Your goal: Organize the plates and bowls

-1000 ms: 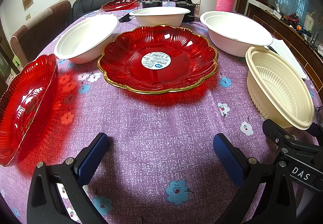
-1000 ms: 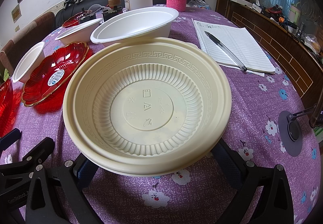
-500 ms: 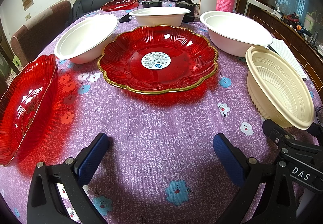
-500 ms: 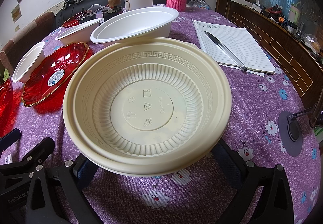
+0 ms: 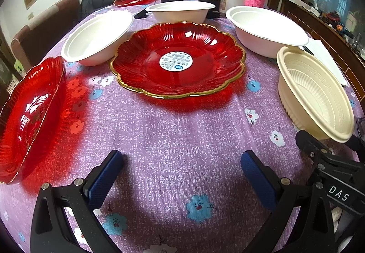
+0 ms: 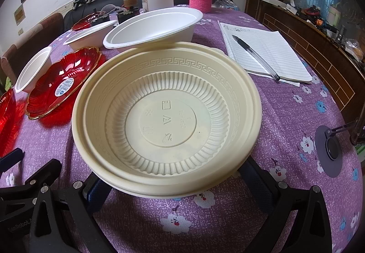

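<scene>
A cream plastic bowl (image 6: 166,120) sits on the purple flowered cloth of the counter (image 6: 285,130), framed by the right gripper (image 6: 173,175), whose blue-padded fingers (image 6: 98,187) are spread wide to either side of its near rim and grip nothing. Beside it, the left gripper (image 5: 182,175) hovers low over bare cloth, fingers equally released, facing a gold-rimmed red plate (image 5: 178,61). A second red plate (image 5: 29,120) lies at the left edge, and three white bowls (image 5: 98,38) ring the far side. The sorting appears barely begun: nothing is stacked. The step in hand looks like an approach on the cream bowl. The next move probably calls for pinching its rim rather than spanning it, then lifting it level towards a white bowl.
</scene>
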`<state>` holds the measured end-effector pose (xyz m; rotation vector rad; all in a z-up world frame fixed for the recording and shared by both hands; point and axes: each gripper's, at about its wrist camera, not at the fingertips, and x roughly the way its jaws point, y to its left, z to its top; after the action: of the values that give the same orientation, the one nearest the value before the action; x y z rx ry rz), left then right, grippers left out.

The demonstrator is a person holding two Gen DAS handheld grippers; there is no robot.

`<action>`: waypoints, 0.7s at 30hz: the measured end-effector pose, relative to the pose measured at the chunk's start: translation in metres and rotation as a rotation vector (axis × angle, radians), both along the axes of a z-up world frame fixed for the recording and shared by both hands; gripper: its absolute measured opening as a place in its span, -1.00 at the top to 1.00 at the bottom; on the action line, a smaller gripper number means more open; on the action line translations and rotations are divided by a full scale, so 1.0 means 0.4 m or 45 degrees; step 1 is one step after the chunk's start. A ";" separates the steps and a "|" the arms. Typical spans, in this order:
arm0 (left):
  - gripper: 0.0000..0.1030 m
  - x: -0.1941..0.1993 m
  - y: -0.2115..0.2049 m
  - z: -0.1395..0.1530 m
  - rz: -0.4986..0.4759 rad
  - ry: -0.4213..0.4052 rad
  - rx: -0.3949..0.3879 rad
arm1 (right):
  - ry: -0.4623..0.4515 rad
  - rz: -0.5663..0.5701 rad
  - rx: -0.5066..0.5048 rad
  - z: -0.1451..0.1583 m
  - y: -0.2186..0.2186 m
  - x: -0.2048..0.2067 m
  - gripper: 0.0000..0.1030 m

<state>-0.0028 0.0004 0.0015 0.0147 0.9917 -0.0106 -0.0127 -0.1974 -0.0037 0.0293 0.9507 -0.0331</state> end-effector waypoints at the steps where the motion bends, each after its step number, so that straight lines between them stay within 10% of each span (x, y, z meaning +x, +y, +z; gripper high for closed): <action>1: -1.00 0.000 -0.001 -0.001 0.000 -0.003 -0.002 | 0.005 0.010 0.001 0.000 0.000 0.003 -0.99; 17: -1.00 -0.030 0.004 0.005 0.067 0.011 -0.006 | 0.065 -0.044 -0.004 0.006 -0.003 -0.012 -0.99; 21: -0.99 -0.115 0.006 0.065 0.032 -0.124 -0.021 | 0.072 -0.062 -0.018 0.010 0.000 -0.052 -0.99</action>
<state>-0.0490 0.0027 0.0275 -0.0123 0.8942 0.0046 -0.0337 -0.1973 0.0003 0.0386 1.0060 -0.0858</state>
